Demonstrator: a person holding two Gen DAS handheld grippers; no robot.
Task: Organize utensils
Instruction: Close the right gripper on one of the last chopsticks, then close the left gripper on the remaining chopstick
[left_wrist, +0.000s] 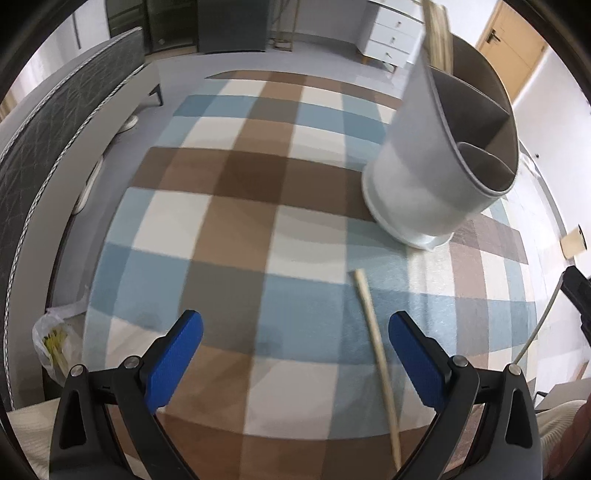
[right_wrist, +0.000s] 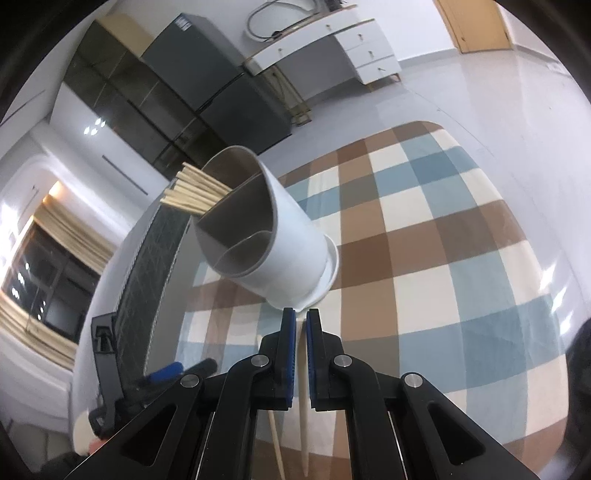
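A white utensil holder (left_wrist: 436, 166) with grey inner compartments stands on the checked rug; it also shows in the right wrist view (right_wrist: 273, 236), with several wooden chopsticks (right_wrist: 192, 194) sticking out of its far compartment. One chopstick (left_wrist: 376, 354) lies on the rug, just inside the right finger of my open, empty left gripper (left_wrist: 295, 354). My right gripper (right_wrist: 301, 350) is shut on a chopstick (right_wrist: 303, 417) that runs down between its pads. Another chopstick (right_wrist: 275, 432) lies on the rug to its left.
The checked blue, brown and cream rug (left_wrist: 236, 221) covers the floor. A dark mattress edge (left_wrist: 55, 155) runs along the left. A plastic bag (left_wrist: 55, 347) lies at lower left. White drawers (right_wrist: 369, 55) and dark cabinets (right_wrist: 207, 92) stand behind.
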